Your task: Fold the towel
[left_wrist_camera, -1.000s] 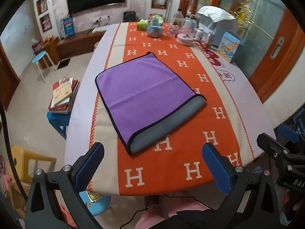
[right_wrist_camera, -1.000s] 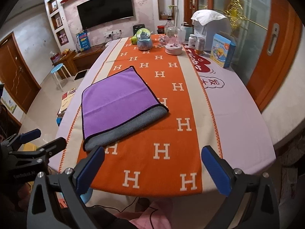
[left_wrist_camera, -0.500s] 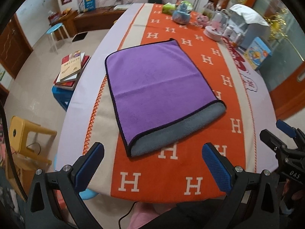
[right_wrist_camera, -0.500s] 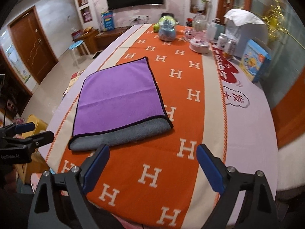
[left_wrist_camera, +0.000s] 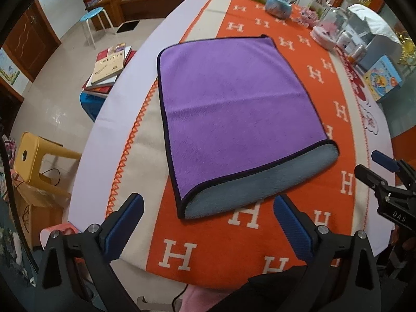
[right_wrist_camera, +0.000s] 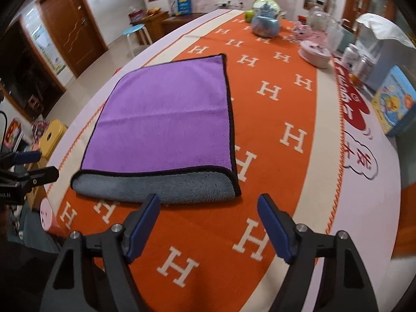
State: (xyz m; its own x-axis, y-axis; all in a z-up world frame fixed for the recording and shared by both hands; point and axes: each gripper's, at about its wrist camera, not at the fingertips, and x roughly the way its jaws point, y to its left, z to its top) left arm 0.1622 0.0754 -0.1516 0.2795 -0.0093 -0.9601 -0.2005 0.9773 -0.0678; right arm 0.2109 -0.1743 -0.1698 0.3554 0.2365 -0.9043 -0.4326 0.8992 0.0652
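A purple towel [left_wrist_camera: 234, 109] with a black hem lies flat on the orange H-patterned tablecloth [left_wrist_camera: 234, 241]. Its near edge is rolled under and shows the grey underside [left_wrist_camera: 260, 189]. It also shows in the right wrist view [right_wrist_camera: 166, 119]. My left gripper [left_wrist_camera: 208, 215] is open and empty, just short of the towel's near left corner. My right gripper [right_wrist_camera: 209, 213] is open and empty, just short of the towel's near right corner. Each gripper shows at the edge of the other's view.
Snow globes, jars, a white box and a colourful box [left_wrist_camera: 384, 78] crowd the table's far and right side. A stack of books [left_wrist_camera: 109, 67] on a blue stool and a yellow stool [left_wrist_camera: 31, 156] stand left of the table. The table's front edge is close below my grippers.
Both grippers have moved forward and down toward the towel's near edge, staying open. The towel has not moved.
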